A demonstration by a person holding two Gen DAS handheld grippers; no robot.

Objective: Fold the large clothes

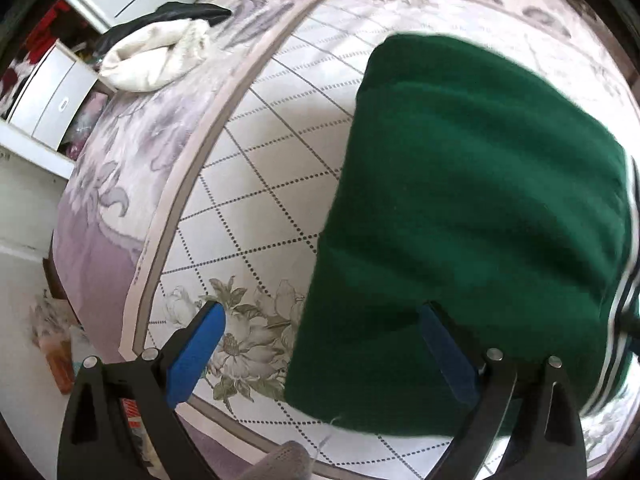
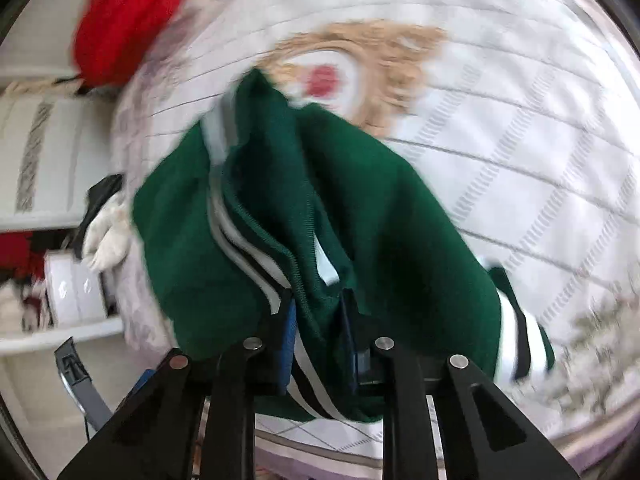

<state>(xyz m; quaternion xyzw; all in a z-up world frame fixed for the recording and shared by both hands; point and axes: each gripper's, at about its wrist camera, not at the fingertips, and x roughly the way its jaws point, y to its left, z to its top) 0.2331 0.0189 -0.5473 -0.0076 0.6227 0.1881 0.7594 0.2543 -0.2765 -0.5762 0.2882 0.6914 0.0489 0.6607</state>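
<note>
A dark green garment (image 1: 472,208) with black-and-white striped trim lies folded on the quilted bedspread (image 1: 256,152). In the left wrist view my left gripper (image 1: 320,312) hangs above the bed with its blue pads wide apart and nothing between them; one pad is over the flower print, the other over the green cloth's near edge. In the right wrist view the green garment (image 2: 360,208) is bunched and lifted, and my right gripper (image 2: 320,304) is shut on its striped, zippered edge. This view is blurred.
A cream garment (image 1: 156,56) on a dark one lies at the bed's far left corner. White drawers (image 1: 52,92) stand beside the bed on the left. A red bundle (image 2: 124,20) sits at the bed's far edge. A finger in a grey glove (image 1: 284,460) shows at the bottom.
</note>
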